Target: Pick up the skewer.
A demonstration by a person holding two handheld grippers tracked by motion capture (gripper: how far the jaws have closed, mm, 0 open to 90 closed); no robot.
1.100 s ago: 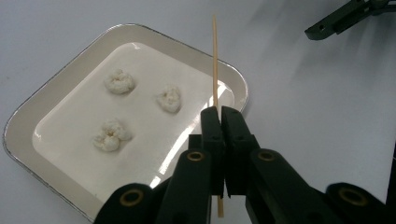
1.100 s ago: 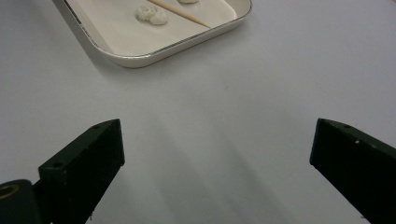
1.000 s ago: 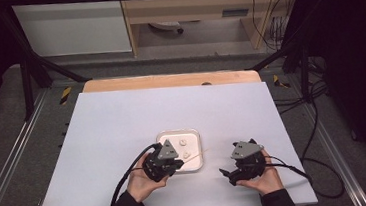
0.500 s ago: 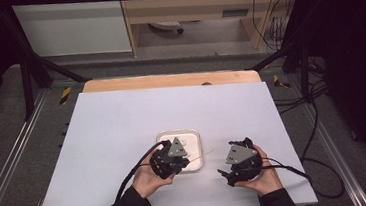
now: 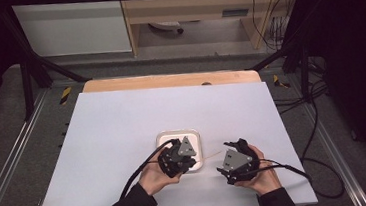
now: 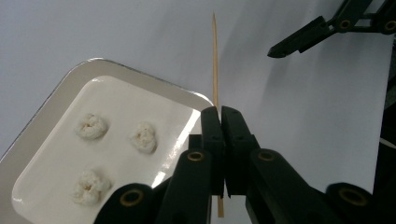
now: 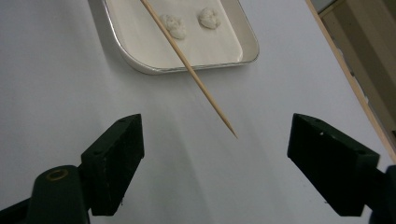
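Note:
A thin wooden skewer (image 6: 215,60) is clamped between the tips of my left gripper (image 6: 220,112), which is shut on it. That gripper (image 5: 195,160) hovers over the near right corner of a white tray (image 5: 163,135). The tray (image 6: 56,93) holds three white lumps (image 6: 92,126). The skewer (image 5: 210,156) points right toward my right gripper (image 5: 224,158). In the right gripper view the skewer's tip (image 7: 231,133) hangs just ahead of the gap of my right gripper (image 7: 217,135). Its jaws have just been closing, stand open, and hold nothing.
The white table (image 5: 122,118) spreads wide to the left and far side. A wooden edge (image 5: 169,80) runs along its back. Cables trail from both grippers off the near edge.
My left gripper has moved to the right with the skewer, from the tray's near left to its near right corner. The right hand has barely shifted.

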